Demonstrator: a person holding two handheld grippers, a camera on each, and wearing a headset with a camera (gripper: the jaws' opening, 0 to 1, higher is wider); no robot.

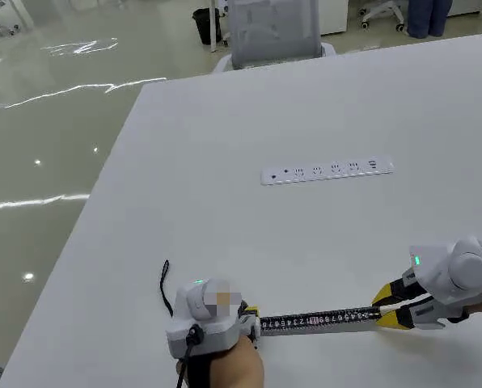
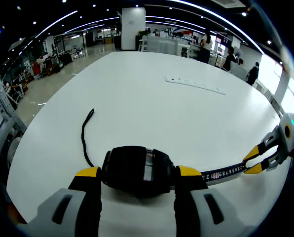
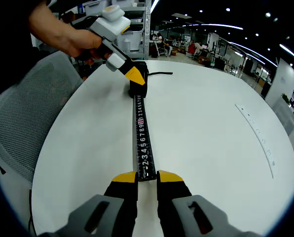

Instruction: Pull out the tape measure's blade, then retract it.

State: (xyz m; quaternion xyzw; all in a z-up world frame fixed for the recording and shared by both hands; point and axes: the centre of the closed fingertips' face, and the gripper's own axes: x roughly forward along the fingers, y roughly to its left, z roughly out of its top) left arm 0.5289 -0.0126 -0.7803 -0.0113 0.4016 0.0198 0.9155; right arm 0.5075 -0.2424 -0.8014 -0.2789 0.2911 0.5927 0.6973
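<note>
Black blade [image 3: 140,133], thin, probably springy and kink-prone, was pinched at its tip by the right gripper [image 3: 147,177]; left gripper [image 2: 138,172] clamped the rigid case [image 2: 137,163].

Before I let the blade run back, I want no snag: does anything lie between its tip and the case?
Nothing visible. The blade runs straight over bare table from the right gripper to the case in the left gripper; the power strip lies well aside.
</note>
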